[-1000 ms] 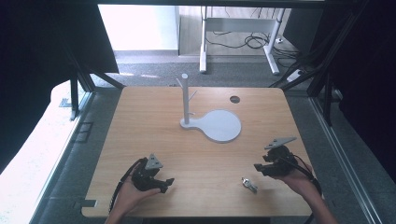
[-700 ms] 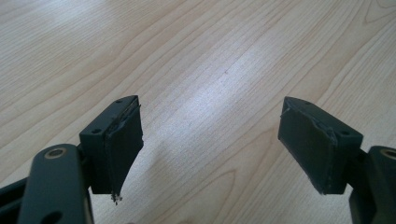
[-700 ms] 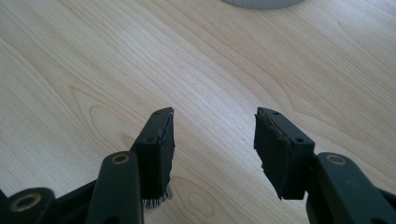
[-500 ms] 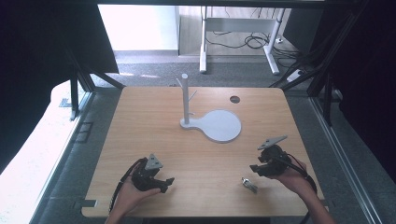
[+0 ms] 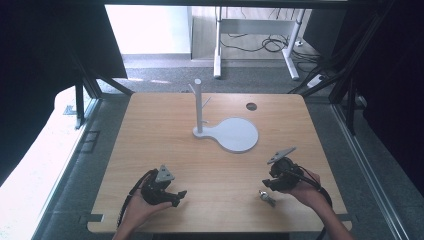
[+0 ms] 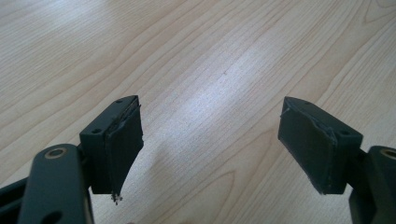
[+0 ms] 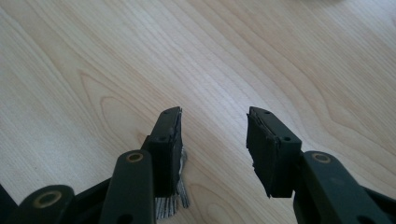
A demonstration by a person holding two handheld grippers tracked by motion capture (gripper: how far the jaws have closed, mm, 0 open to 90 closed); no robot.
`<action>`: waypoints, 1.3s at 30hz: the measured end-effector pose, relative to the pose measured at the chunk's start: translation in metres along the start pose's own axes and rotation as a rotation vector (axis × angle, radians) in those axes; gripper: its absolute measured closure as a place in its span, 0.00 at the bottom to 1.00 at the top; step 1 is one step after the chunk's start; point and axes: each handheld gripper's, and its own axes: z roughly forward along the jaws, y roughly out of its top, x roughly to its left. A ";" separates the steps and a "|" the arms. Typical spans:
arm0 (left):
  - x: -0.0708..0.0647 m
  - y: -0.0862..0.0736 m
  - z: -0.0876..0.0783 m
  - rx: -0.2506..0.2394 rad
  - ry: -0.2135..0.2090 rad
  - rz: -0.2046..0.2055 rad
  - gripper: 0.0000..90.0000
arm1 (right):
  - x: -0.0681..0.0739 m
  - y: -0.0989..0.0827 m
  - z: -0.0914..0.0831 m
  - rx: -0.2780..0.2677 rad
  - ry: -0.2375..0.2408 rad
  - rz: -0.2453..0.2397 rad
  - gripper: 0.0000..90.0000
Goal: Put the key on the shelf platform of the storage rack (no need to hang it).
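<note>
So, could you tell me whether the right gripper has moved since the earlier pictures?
Yes: the right gripper has shifted toward the table's near edge, closer to the small metal piece.

I see a wooden worktop (image 5: 165, 135) with pale grain. Toward its far half stands a white stand (image 5: 199, 107): an upright post with short pegs, rising from the narrow end of a flat round base (image 5: 239, 135) that spreads to the right. A small dark hole (image 5: 251, 106) sits in the worktop near the far right edge, apart from the base. Beyond the worktop I make out grey carpet (image 5: 165, 82), white desk legs (image 5: 218, 45) and loose cables (image 5: 265, 44) on the floor.
</note>
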 end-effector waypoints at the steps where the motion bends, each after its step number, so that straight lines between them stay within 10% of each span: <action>1: 0.000 0.000 0.001 0.002 0.001 0.000 0.25 | 0.001 0.001 0.001 0.004 0.006 -0.004 0.62; 39: -0.003 0.001 0.003 0.007 -0.016 0.009 0.24 | 0.016 0.015 0.030 0.090 0.079 -0.059 0.67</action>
